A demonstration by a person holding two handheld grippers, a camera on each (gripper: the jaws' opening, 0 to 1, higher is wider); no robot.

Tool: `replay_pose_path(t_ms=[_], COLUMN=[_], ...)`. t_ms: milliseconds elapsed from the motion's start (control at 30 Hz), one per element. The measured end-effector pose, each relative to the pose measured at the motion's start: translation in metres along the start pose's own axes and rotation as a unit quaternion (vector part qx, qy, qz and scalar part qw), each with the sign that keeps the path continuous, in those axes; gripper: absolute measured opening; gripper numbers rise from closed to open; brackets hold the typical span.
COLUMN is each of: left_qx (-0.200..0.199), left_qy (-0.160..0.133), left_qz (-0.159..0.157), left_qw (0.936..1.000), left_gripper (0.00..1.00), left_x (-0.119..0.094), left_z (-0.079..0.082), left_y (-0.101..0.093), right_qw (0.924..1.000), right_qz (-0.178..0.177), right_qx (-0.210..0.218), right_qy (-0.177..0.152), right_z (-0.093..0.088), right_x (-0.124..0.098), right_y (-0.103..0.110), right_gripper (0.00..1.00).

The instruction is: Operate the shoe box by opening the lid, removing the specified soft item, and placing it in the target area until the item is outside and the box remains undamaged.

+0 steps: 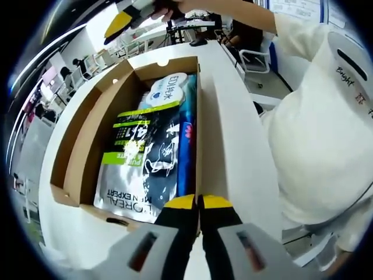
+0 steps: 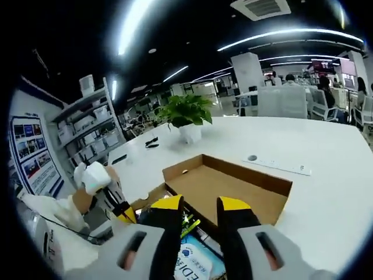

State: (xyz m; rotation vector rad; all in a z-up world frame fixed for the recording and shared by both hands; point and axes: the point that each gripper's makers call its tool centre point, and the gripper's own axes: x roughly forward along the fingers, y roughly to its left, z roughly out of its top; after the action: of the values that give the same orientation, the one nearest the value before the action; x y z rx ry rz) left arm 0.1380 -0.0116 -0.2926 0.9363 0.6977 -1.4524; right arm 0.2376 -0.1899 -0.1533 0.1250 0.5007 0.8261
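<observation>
Shoe box point(image 1: 87, 146) lies open on the white bench point(image 1: 233, 128), brown card, lid flap folded out to one side. Inside: soft pouches stacked flat, a black/grey L'Oreal Men Expert pack point(image 1: 143, 169) on top, a white-blue pouch point(image 1: 169, 90) further in, a blue pack point(image 1: 187, 134) along the box wall.

Left tongs point(image 1: 199, 202): yellow tips pressed together, clenched on nothing, sitting at the near rim of the box, just past the lower edge of the L'Oreal pack; contact w/ pack can't be told.

Right tongs point(image 2: 200, 204): yellow tips apart, released, hovering above the box point(image 2: 233, 186). The white-blue pouch point(image 2: 195, 259) shows low between and under the jaws, not gripped.

Left gripper view also gives the person's white sleeve and torso point(image 1: 326, 134) on the right, and the other tongs point(image 1: 125, 17) held up at the far end of the box, a hand on them.

Right gripper view adds the room: potted plant point(image 2: 187, 116) on the bench, a white remote point(image 2: 278, 165) beyond the lid flap, shelving point(image 2: 93, 125) at left, ceiling strip lights, people seated far off. The other tongs point(image 2: 119, 207) come in at lower left, yellow tips close to the box corner.
</observation>
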Motion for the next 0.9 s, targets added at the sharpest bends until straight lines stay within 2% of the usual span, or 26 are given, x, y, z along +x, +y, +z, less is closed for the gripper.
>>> replay_pose_path(t_ms=[133, 200, 233, 267, 300, 367, 433, 600, 667, 700, 733, 800, 900], left_qx=[0.003, 0.004, 0.004, 0.004, 0.004, 0.002, 0.001, 0.006, 0.006, 0.005, 0.005, 0.004, 0.004], left_qy=[0.000, -0.002, -0.004, -0.005, -0.007, -0.009, -0.009, -0.006, -0.008, -0.009, -0.009, -0.009, -0.011], left_qz=[0.003, 0.004, 0.005, 0.005, 0.006, 0.006, 0.005, 0.009, 0.009, 0.009, 0.008, 0.007, 0.006], left_qw=[1.0000, 1.0000, 1.0000, 1.0000, 1.0000, 0.9999, 0.9999, 0.9999, 0.9999, 0.9999, 0.9999, 0.9999, 0.9999], left_gripper=[0.02, 0.02, 0.02, 0.02, 0.02, 0.02, 0.02, 0.02, 0.02, 0.02, 0.02, 0.02, 0.02], left_x=[0.000, 0.000, 0.000, 0.000, 0.000, 0.001, 0.001, 0.001, 0.001, 0.001, 0.001, 0.001, 0.002], left_z=[0.000, 0.000, 0.000, 0.000, 0.000, 0.000, 0.000, -0.001, -0.001, -0.001, -0.001, -0.001, -0.001], left_y=[0.000, 0.000, 0.000, 0.000, 0.000, 0.000, 0.000, 0.000, 0.001, 0.001, 0.001, 0.001, 0.001], right_qw=[0.9999, 0.9982, 0.9962, 0.9941, 0.9927, 0.9923, 0.9882, 0.9841, 0.9751, 0.9740, 0.9764, 0.9737, 0.9722], right_qz=[0.001, 0.001, 0.012, 0.041, 0.062, 0.073, 0.090, 0.078, 0.061, 0.061, 0.069, 0.093, 0.092], right_qx=[0.006, 0.052, 0.080, 0.093, 0.085, 0.087, 0.107, 0.137, 0.177, 0.181, 0.173, 0.170, 0.185], right_qy=[0.013, 0.030, 0.032, 0.036, 0.059, 0.049, 0.063, 0.081, 0.119, 0.122, 0.110, 0.120, 0.111], right_z=[-0.005, -0.014, -0.017, -0.020, -0.027, -0.026, -0.033, -0.048, -0.066, -0.069, -0.067, -0.070, -0.065], right_x=[0.001, 0.002, 0.003, 0.005, 0.007, 0.012, 0.013, 0.023, 0.025, 0.027, 0.031, 0.034, 0.037], right_y=[0.002, 0.003, 0.008, 0.018, 0.025, 0.030, 0.038, 0.034, 0.032, 0.032, 0.034, 0.043, 0.042], right_gripper=[0.22, 0.19, 0.20, 0.20, 0.21, 0.23, 0.22, 0.21, 0.19, 0.18, 0.18, 0.18, 0.18])
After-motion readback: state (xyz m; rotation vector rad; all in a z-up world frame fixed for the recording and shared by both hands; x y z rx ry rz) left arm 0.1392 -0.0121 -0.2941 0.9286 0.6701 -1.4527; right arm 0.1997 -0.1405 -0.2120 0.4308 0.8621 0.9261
